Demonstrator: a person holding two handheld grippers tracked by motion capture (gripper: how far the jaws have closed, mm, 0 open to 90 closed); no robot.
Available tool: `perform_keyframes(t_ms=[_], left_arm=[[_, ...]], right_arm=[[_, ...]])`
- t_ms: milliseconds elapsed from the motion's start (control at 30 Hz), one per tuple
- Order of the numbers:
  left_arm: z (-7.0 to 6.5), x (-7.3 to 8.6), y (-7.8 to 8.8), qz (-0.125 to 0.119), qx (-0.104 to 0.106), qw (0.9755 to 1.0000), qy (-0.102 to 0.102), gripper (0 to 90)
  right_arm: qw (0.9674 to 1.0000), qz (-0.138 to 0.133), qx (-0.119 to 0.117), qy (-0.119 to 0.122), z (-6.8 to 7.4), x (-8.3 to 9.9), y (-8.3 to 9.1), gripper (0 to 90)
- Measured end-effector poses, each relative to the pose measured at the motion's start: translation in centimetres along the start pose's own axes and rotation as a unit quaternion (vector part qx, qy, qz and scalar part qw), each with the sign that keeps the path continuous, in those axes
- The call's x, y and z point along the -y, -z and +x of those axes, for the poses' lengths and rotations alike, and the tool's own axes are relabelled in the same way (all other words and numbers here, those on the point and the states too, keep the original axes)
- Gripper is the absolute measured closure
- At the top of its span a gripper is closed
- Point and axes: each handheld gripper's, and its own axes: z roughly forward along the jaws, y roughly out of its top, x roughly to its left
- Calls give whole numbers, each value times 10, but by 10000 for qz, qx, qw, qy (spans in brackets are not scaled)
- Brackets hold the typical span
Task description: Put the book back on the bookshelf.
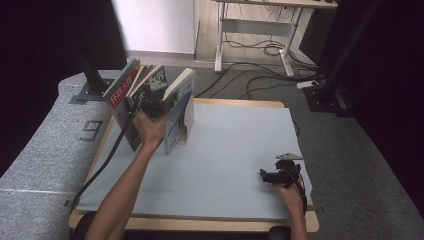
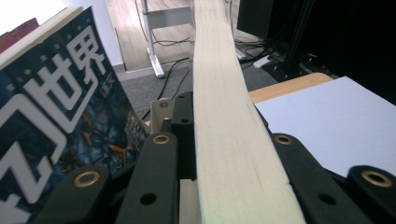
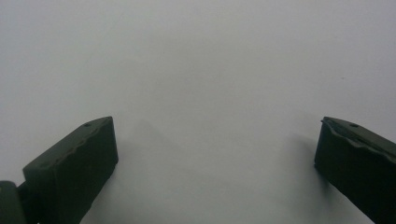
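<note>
Several books stand leaning at the table's far left: a red-covered book (image 1: 120,94), a dark book with white characters (image 1: 158,80) (image 2: 60,116), and a thick blue-covered book (image 1: 181,107). My left gripper (image 1: 152,106) is among them, shut on the thick book. That book's cream page edge (image 2: 224,140) runs up between the black fingers (image 2: 161,154), which press on both sides. My right gripper (image 1: 270,176) (image 3: 217,144) rests low over the pale mat (image 3: 201,56) near the front right corner. It is open, with nothing between its fingers.
The light blue mat (image 1: 230,145) covers most of the wooden table (image 1: 210,223). A grey padded surface (image 1: 45,145) lies to the left. Cables (image 1: 260,82) and a desk frame (image 1: 255,30) stand on the floor beyond the far edge.
</note>
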Motion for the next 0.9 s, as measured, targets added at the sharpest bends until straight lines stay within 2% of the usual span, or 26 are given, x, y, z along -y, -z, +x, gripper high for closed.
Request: perform_keyframes(t_ms=[167,400,467,533,667,900], left_arm=[[-4,3,0,-53,57,10000,-48,735],[-11,6,0,10,319,9993,-214,717],[-13,6,1,-44,388,9988,-295,690],[-14,4,4,-106,469,9984,-290,660],[-20,-3,9,-33,513,9974,-501,593],[-23,-3,10,65,658,9961,-580,506]], right_arm=[[10000,1,-1,0,0,0,0,0],[10000,1,2,-2,0,0,0,0],[10000,2,1,-2,0,0,0,0],[10000,2,1,-2,0,0,0,0],[10000,2,1,-2,0,0,0,0],[10000,0,2,-3,0,0,0,0]])
